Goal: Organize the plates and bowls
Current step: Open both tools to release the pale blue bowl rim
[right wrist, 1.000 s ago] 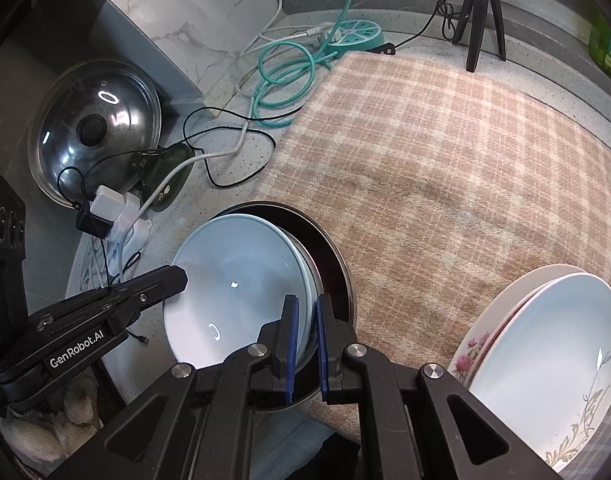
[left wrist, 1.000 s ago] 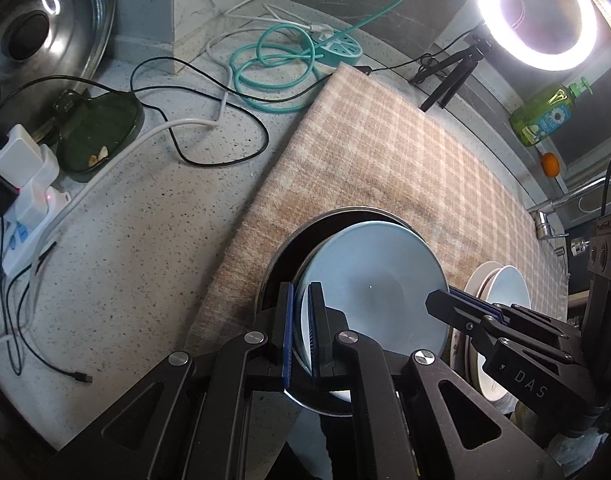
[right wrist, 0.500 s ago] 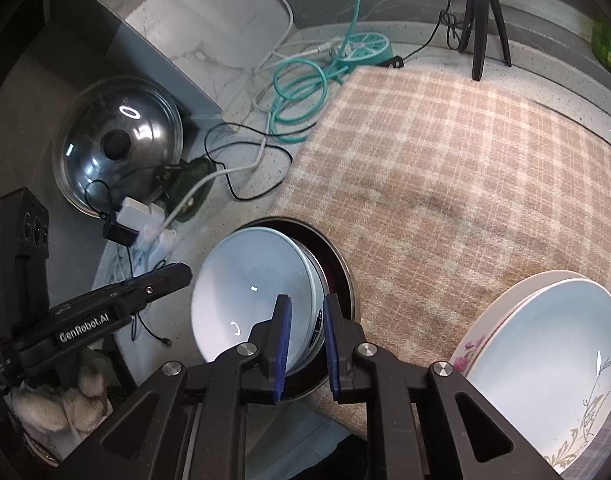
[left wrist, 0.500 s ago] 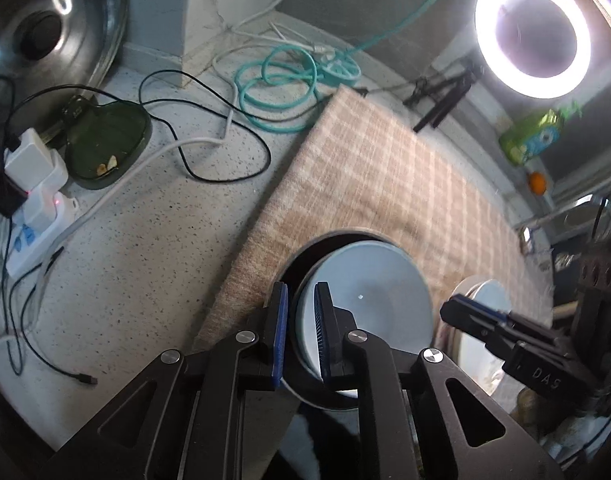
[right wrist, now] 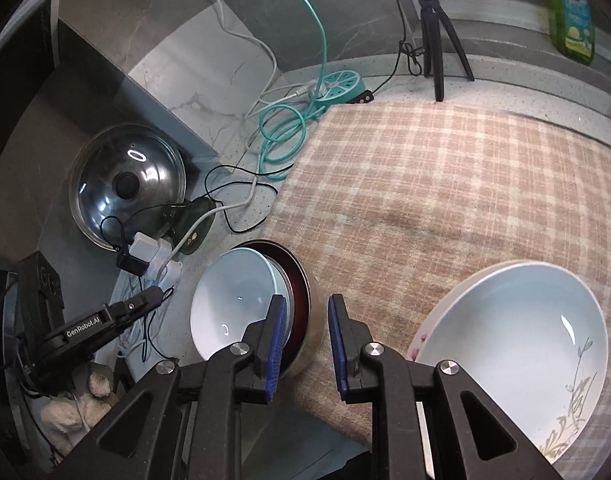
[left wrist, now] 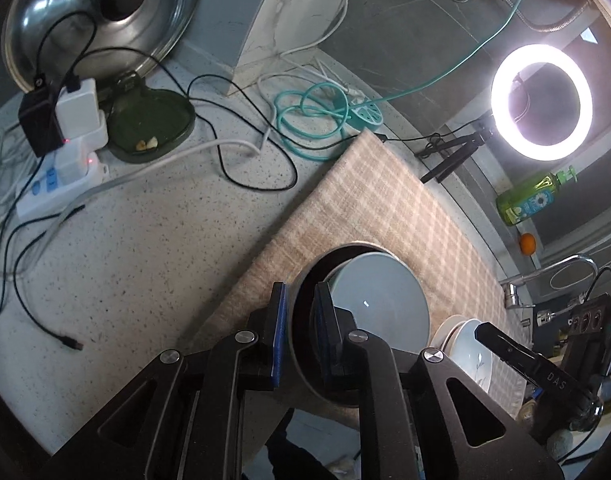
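Observation:
A pale blue bowl (left wrist: 379, 304) sits tilted inside a dark metal bowl (left wrist: 301, 344) on the checked cloth (left wrist: 385, 216); both also show in the right wrist view, the blue bowl (right wrist: 233, 304) in the metal bowl (right wrist: 305, 320). My left gripper (left wrist: 299, 324) is open, its jaws either side of the metal bowl's near rim, above it. My right gripper (right wrist: 303, 340) is open above the metal bowl's right rim. Two stacked white plates (right wrist: 513, 344) lie at the right, also seen in the left wrist view (left wrist: 467, 350).
A pot lid (right wrist: 127, 186), power strip (left wrist: 61, 184), green dish (left wrist: 153, 128) and loose cables (left wrist: 313, 116) crowd the speckled counter to the left. A ring light on a tripod (left wrist: 541, 100), a soap bottle (left wrist: 531, 200) and a tap (left wrist: 545, 276) stand behind.
Both grippers have opened and let go of the bowls' rims, then risen away; the stacked bowls now rest on the cloth and look smaller.

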{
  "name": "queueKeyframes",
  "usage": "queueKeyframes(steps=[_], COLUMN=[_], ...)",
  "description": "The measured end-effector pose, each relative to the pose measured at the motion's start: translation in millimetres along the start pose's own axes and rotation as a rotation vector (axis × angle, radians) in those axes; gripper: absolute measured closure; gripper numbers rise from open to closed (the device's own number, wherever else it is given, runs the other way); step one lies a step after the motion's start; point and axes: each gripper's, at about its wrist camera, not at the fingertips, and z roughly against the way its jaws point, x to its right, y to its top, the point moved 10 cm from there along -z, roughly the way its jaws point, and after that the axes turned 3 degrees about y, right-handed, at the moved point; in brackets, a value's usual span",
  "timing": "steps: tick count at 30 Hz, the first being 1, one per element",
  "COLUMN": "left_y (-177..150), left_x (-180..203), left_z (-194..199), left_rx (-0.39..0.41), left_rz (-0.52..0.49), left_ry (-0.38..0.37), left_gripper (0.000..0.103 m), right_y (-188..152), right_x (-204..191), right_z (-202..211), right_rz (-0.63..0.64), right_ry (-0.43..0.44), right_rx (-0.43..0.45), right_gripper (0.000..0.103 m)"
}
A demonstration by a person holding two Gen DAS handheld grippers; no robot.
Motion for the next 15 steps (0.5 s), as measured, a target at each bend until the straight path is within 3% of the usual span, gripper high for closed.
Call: queueKeyframes(steps=[15], left_y=[-19.2], left_x=[-7.4], left_z=[-31.9], left_rx=[-0.086], left_rz=[-0.038], left_ry=[-0.001], left_gripper=[0.091], right_y=[-9.7], right_x=[4.9], right_z=[-44.4], right_rz=[-0.023], right_ry=[-0.003], right_rx=[-0.075], right_gripper=[0.084])
